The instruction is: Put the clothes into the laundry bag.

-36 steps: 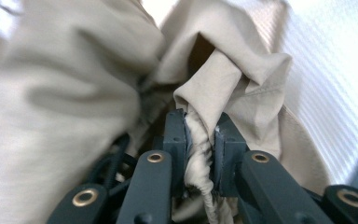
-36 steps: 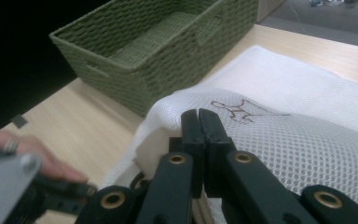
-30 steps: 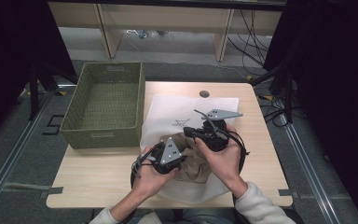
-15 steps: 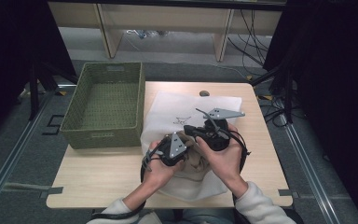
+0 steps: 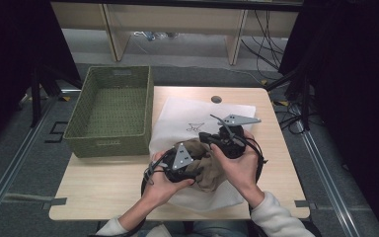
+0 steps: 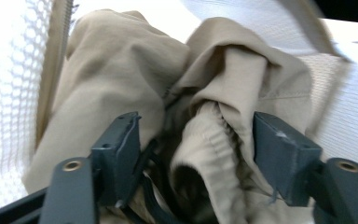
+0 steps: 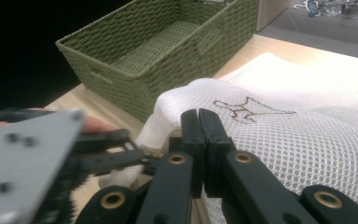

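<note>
A crumpled beige garment lies at the mouth of a white mesh bag on the table. My left gripper points into it. In the left gripper view, my left gripper has just been opening its jaws, and folds of the garment bulge between them, with white mesh at the side. My right gripper is shut at the bag's raised edge. In the right gripper view, my right gripper has its jaws pressed together where the mesh bag humps up.
A green woven basket stands at the table's left, its near wall close to the bag. Bare wooden table lies in front of the basket. Both hands meet over the bag's near end.
Both hands stay nearly where they were. The left gripper has edged slightly towards the right one, and more beige cloth shows between the two grippers.
</note>
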`<action>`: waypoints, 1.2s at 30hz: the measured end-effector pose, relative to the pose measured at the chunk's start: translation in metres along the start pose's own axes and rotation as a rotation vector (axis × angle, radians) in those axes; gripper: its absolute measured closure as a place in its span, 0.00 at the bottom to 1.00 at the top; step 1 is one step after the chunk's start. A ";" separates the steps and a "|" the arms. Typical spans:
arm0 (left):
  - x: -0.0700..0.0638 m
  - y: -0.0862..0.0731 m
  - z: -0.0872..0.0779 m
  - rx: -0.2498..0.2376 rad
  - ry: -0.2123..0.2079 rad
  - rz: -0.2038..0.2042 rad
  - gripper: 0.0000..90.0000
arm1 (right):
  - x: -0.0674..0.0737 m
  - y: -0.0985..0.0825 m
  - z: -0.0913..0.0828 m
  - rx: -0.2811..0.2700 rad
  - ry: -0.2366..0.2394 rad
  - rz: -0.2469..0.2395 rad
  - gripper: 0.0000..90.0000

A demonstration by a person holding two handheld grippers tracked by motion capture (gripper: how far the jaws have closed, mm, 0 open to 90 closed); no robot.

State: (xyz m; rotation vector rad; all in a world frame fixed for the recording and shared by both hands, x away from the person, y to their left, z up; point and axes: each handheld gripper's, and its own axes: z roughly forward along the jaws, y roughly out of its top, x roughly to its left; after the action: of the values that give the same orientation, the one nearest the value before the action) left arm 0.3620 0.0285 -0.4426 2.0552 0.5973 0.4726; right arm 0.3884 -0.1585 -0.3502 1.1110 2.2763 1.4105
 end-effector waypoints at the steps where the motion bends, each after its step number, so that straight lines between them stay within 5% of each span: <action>1: -0.001 0.000 -0.004 0.009 -0.007 0.007 0.34 | -0.001 0.001 -0.001 -0.002 -0.010 -0.012 1.00; 10: -0.008 -0.003 -0.019 0.042 -0.033 0.090 0.31 | -0.002 0.000 0.000 -0.001 -0.005 -0.003 1.00; 18: -0.009 -0.017 0.001 0.128 -0.028 0.155 0.59 | -0.001 0.000 0.001 0.015 0.009 0.006 1.00; 26: -0.010 -0.018 0.015 0.176 -0.026 0.157 0.86 | -0.001 -0.002 0.004 0.036 0.005 0.004 1.00; 30: -0.006 -0.017 0.021 0.143 -0.004 0.104 0.93 | 0.001 -0.003 0.005 0.027 0.000 -0.007 1.00; 33: -0.001 -0.010 0.020 0.122 0.047 0.122 0.94 | 0.005 -0.002 0.005 0.028 0.041 0.014 1.00; 36: 0.003 -0.002 0.018 0.088 0.079 0.095 0.94 | 0.011 0.003 0.000 -0.009 0.067 0.003 1.00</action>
State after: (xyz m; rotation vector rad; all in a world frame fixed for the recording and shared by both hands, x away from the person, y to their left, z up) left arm 0.3741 0.0190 -0.4534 2.1633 0.5782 0.5951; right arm 0.3823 -0.1501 -0.3463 1.0800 2.3129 1.4790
